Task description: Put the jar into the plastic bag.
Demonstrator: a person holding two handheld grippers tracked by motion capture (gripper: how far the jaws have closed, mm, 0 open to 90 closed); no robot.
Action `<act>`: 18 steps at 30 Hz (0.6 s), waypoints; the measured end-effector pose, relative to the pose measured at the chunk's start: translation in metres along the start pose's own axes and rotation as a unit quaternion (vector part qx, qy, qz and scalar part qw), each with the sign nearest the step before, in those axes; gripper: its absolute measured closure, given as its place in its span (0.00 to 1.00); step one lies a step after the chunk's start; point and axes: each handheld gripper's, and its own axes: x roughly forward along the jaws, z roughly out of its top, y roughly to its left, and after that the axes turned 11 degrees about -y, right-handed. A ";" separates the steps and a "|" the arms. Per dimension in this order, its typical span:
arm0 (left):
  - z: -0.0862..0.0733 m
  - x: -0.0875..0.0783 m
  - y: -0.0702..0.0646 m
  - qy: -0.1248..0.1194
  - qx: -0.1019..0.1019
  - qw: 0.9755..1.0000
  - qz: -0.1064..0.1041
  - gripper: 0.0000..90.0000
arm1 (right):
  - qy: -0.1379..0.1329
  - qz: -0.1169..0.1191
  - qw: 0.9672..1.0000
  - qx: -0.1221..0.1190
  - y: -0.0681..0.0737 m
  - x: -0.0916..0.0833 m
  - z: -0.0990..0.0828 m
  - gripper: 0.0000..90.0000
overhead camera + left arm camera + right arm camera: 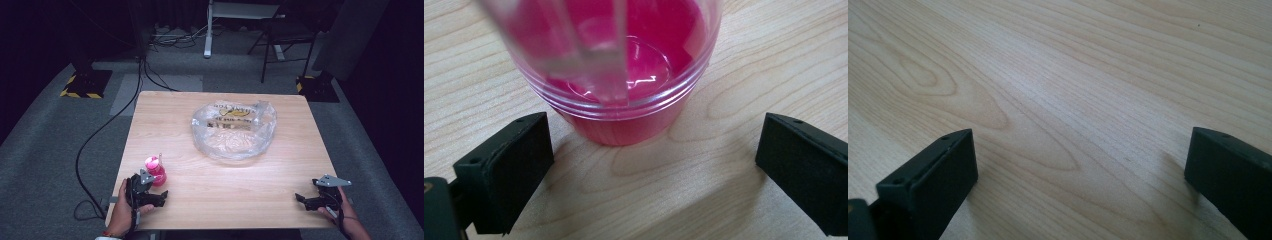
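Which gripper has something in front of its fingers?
The left gripper: the pink cup stands just ahead of its open fingers. The right gripper faces bare table.

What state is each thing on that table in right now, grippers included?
Pink cup: upright, ungripped, just ahead of the left gripper.
Plastic bag: crumpled, mouth open, lying mid-table.
Left gripper: open, at the cup.
Right gripper: open, empty, over bare table.
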 end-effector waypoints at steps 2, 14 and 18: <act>0.000 0.000 0.000 0.000 -0.001 1.000 0.000 0.02 | 0.000 0.000 1.000 0.000 0.000 0.000 0.000 0.00; 0.000 -0.002 0.002 -0.004 -0.006 1.000 0.000 0.04 | 0.000 -0.001 1.000 0.001 0.000 0.000 0.000 0.00; 0.002 -0.006 0.002 -0.019 -0.010 1.000 0.005 0.04 | 0.000 -0.001 1.000 0.001 0.000 0.000 0.000 0.00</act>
